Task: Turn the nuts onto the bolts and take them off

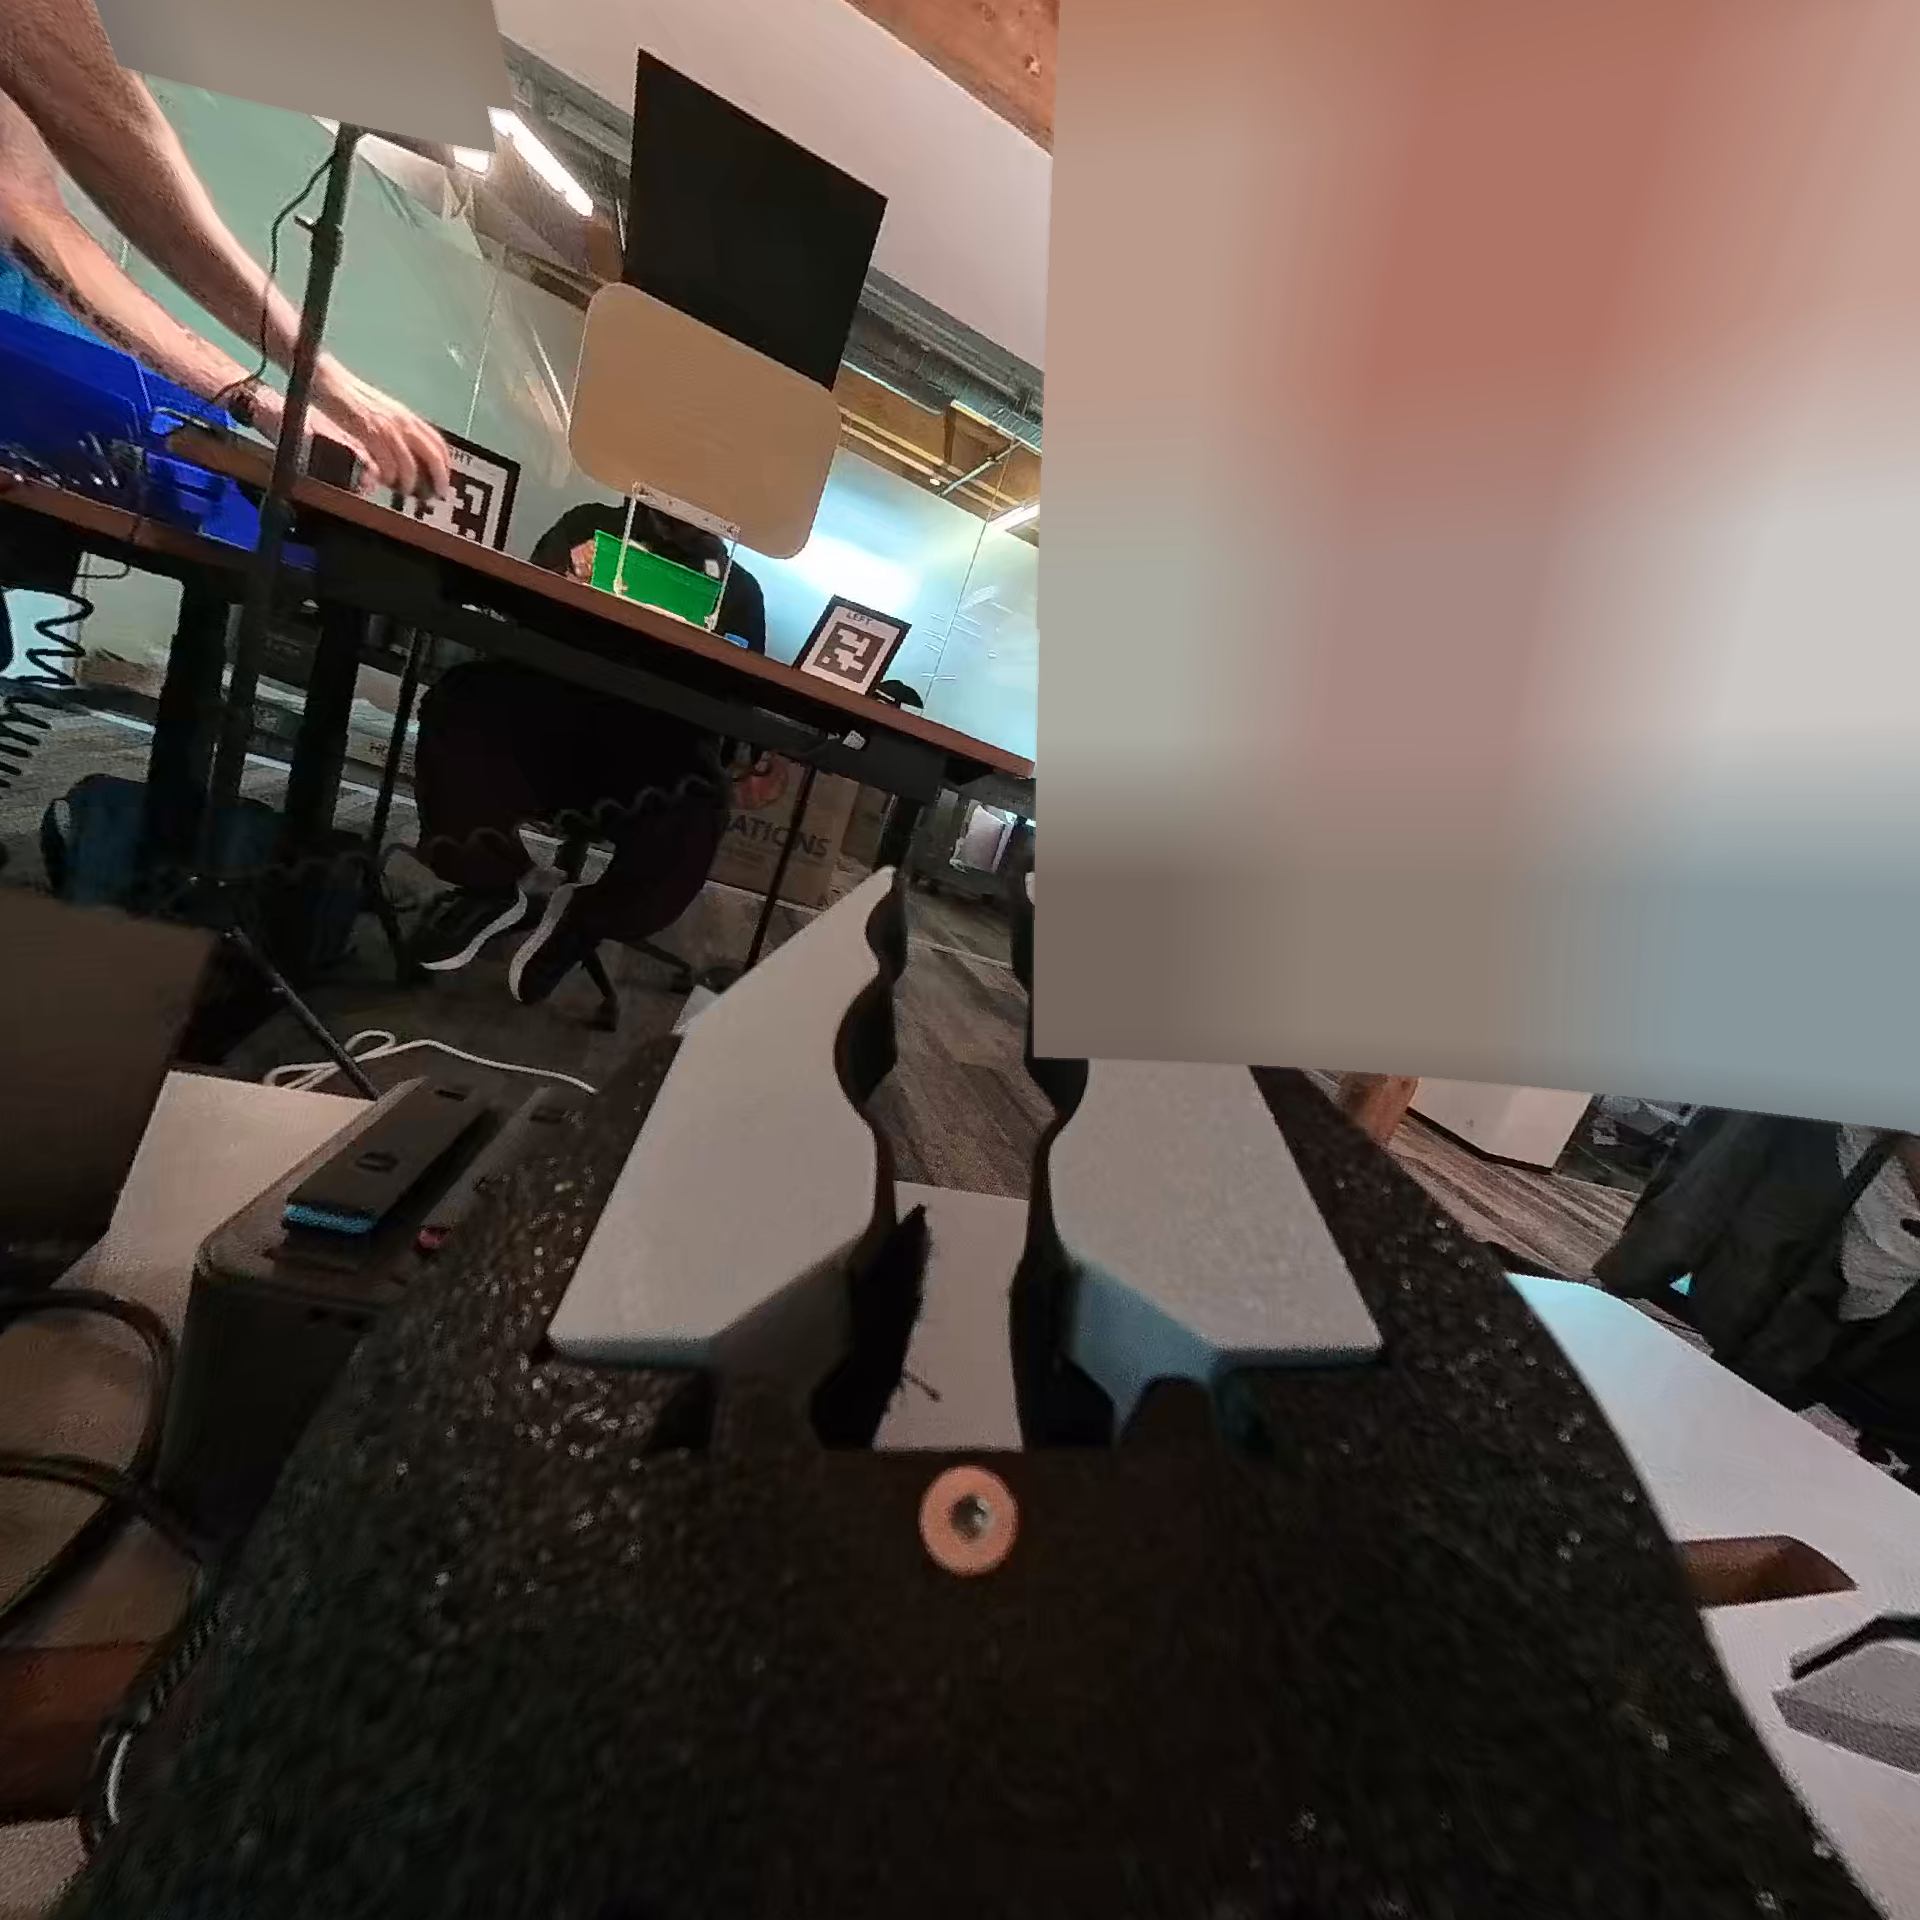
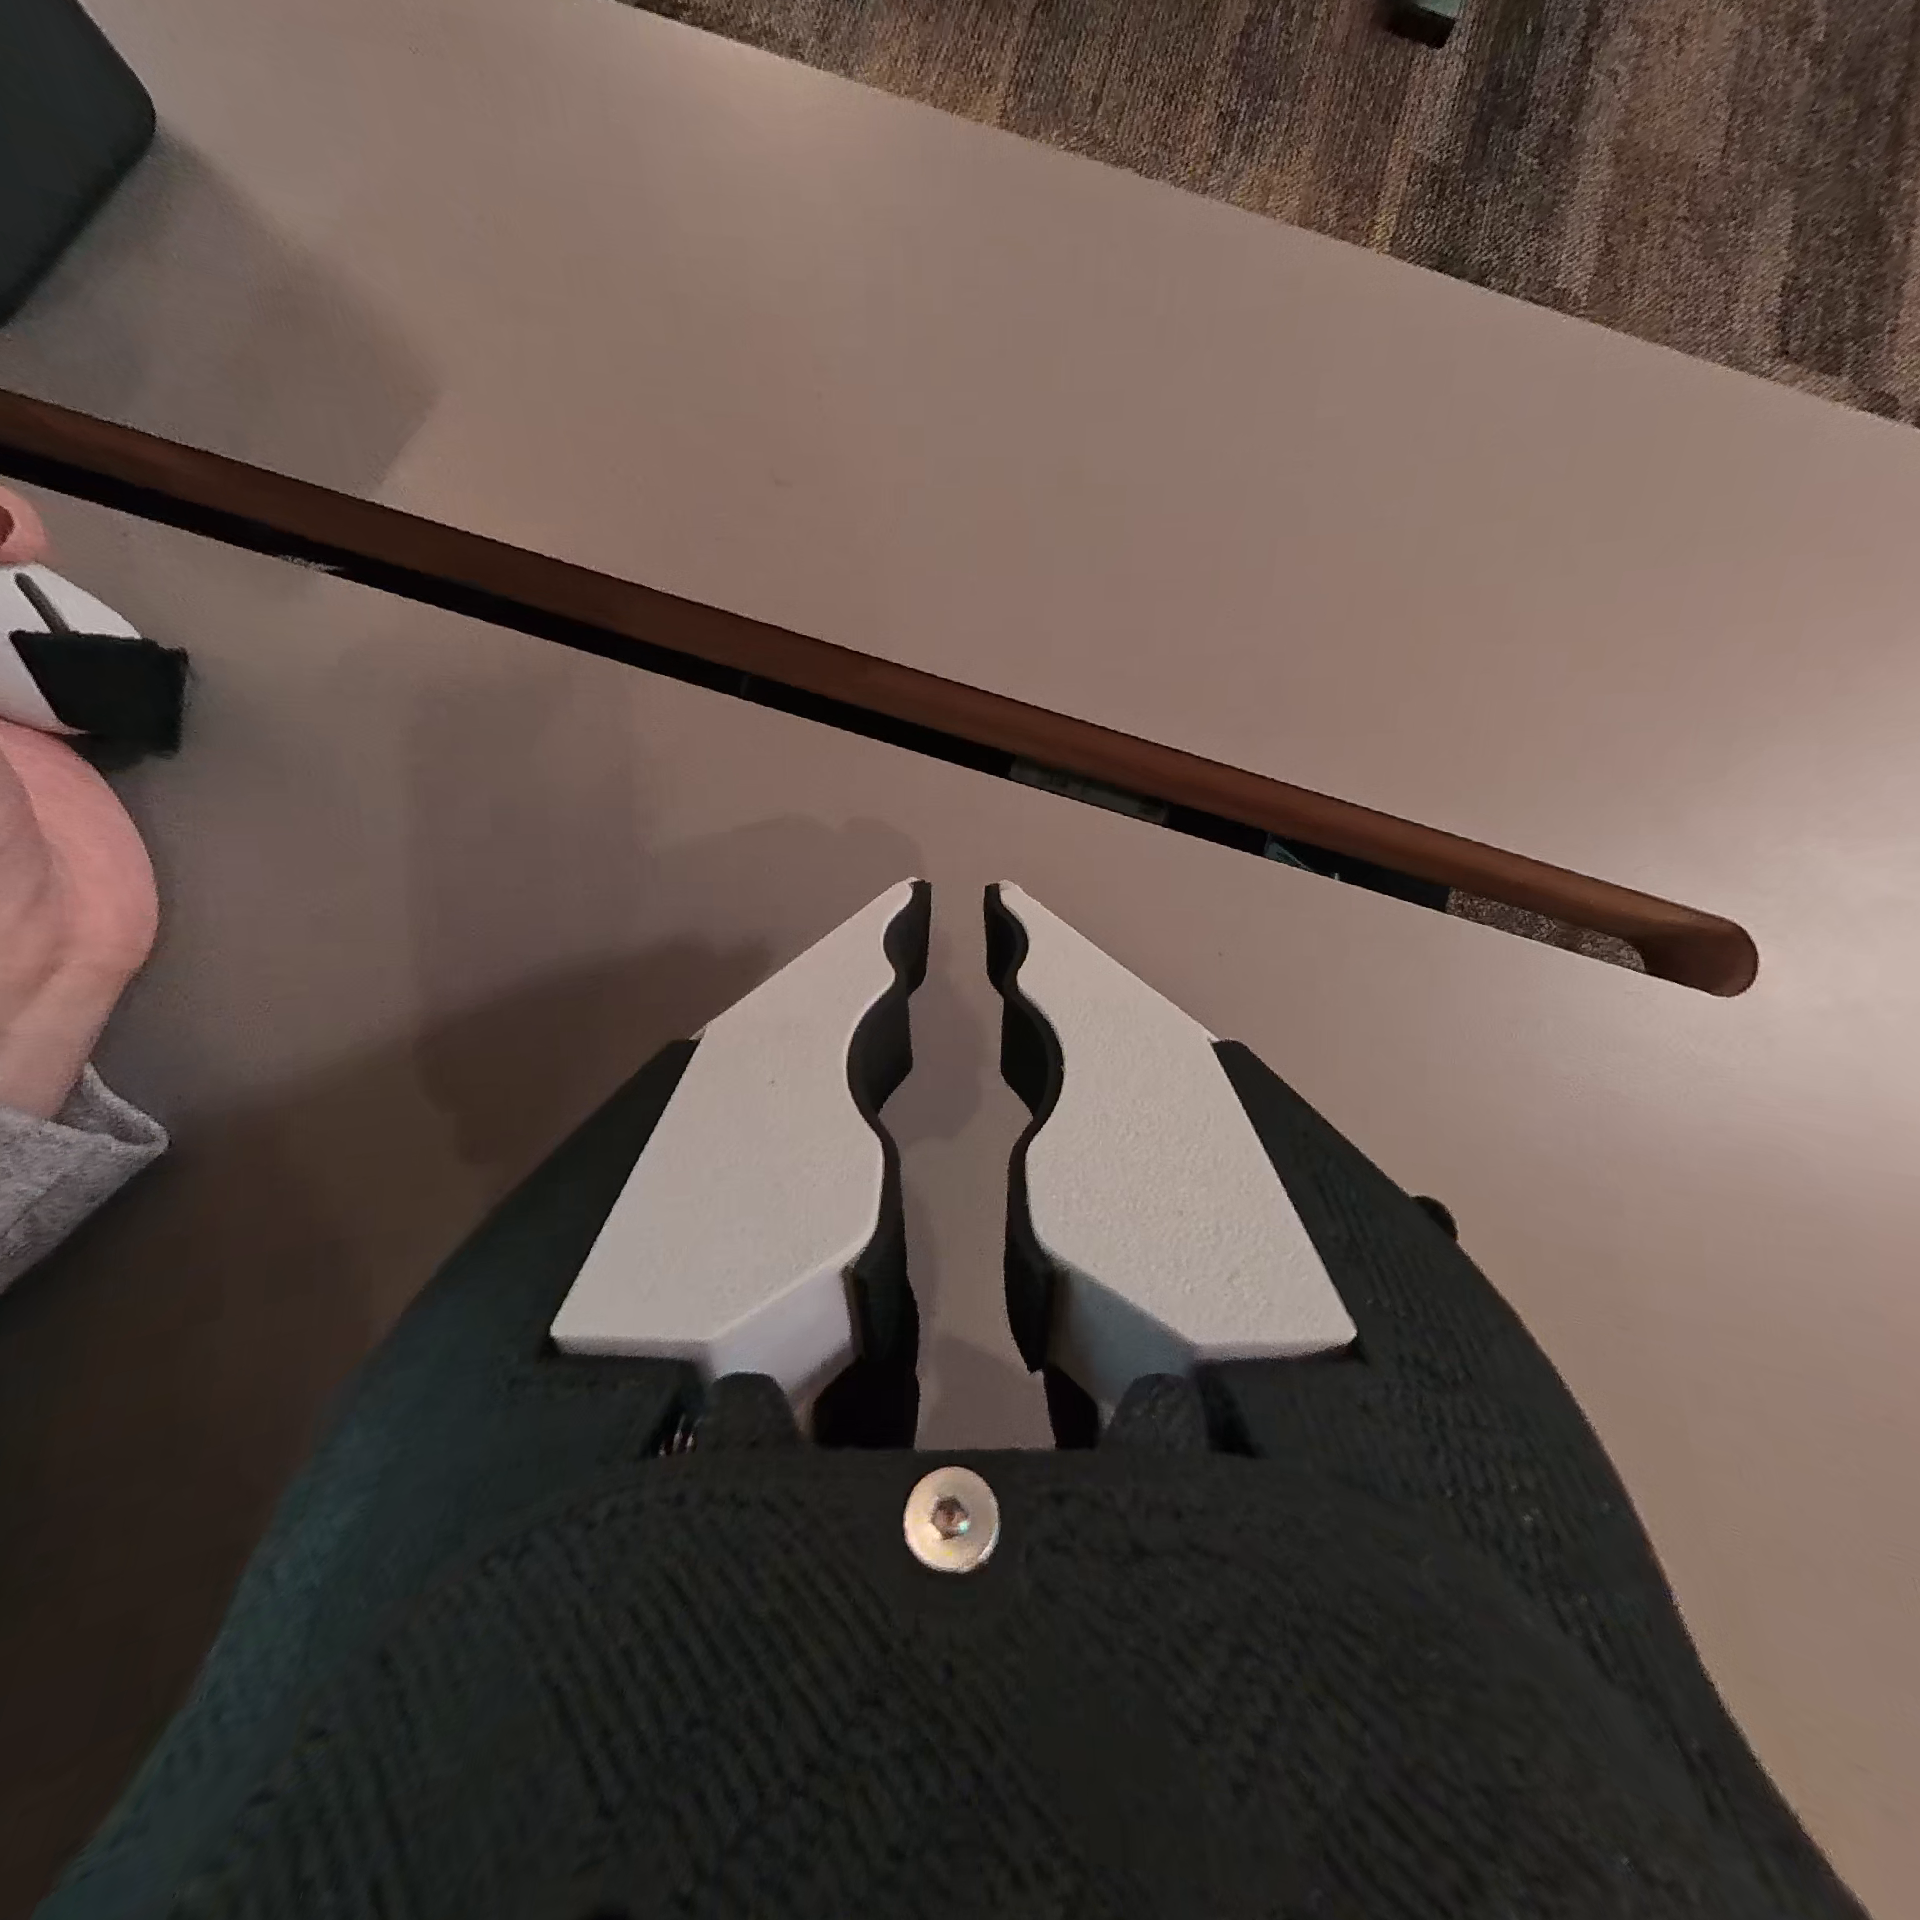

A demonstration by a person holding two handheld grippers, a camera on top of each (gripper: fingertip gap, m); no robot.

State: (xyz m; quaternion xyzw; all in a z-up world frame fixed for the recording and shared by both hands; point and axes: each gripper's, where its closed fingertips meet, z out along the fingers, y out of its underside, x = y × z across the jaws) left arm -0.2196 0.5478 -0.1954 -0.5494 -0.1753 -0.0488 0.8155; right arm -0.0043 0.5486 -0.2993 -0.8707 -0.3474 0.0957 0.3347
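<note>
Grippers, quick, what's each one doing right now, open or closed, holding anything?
Left gripper: open, a gap between the fingers, nothing visibly held; one fingertip is hidden by a blur patch.
Right gripper: open, a narrow gap, nothing held.

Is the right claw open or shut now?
Open and empty: the right claw shows a narrow gap between its fingertips, nothing between them.

Long brown counter across the room: green box, two black-and-white marker cards, blue bin. Black tripod stand beside it. Seated person's dark shoes underneath. Grey patterned carpet. Nearby, a pale counter with wooden edging.
</note>
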